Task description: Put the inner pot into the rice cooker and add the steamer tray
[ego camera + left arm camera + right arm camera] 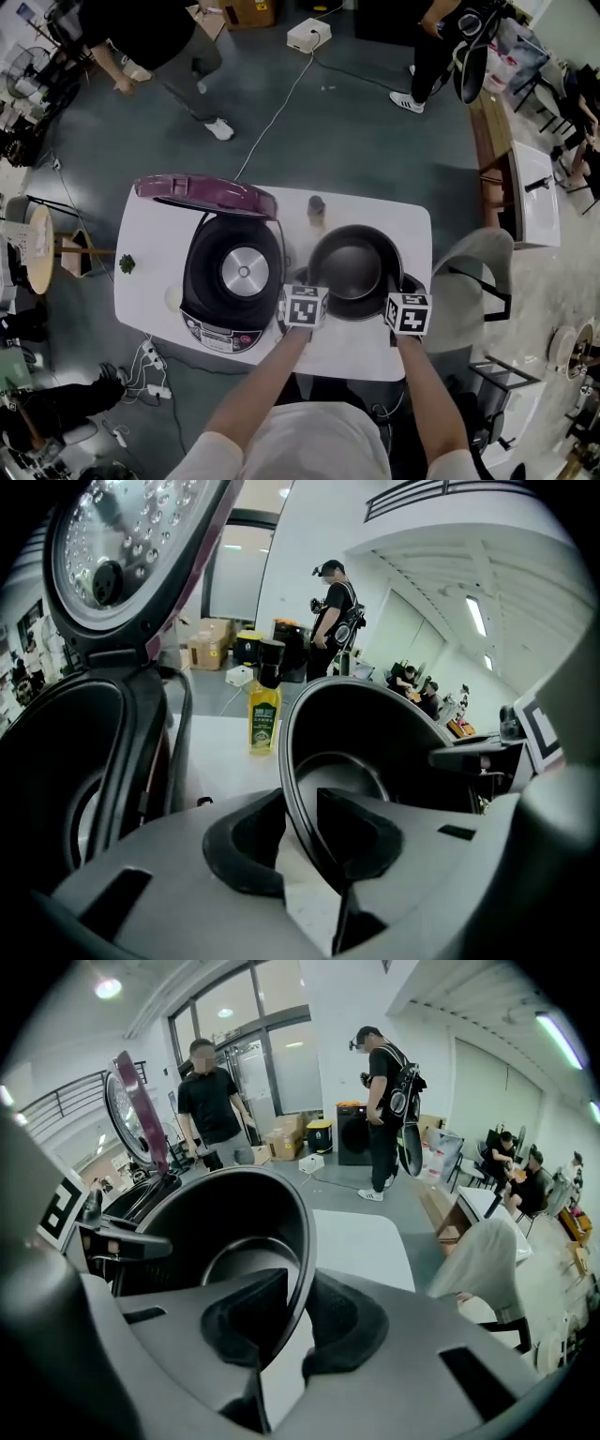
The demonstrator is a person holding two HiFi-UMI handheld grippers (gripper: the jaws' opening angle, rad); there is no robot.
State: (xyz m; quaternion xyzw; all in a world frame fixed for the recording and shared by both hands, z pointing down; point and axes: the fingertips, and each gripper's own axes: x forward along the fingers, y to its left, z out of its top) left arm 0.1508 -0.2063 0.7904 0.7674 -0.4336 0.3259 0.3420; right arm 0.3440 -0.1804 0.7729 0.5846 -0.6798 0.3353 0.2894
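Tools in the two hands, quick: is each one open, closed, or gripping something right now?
Left tool: closed on the rim of the inner pot.
Right tool: closed on the opposite side of that pot's rim.

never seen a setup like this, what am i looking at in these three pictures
A person, not a robot, holds a two-jaw tool in each hand; the marker cubes belong to those tools. One picture comes from a head camera looking down; the other two from cameras on the tools. On the white table stand a black rice cooker with purple lid open, a small yellow bottle and a dark round metal inner pot. The left hand-held gripper and the right hand-held gripper each clamp that pot's rim.
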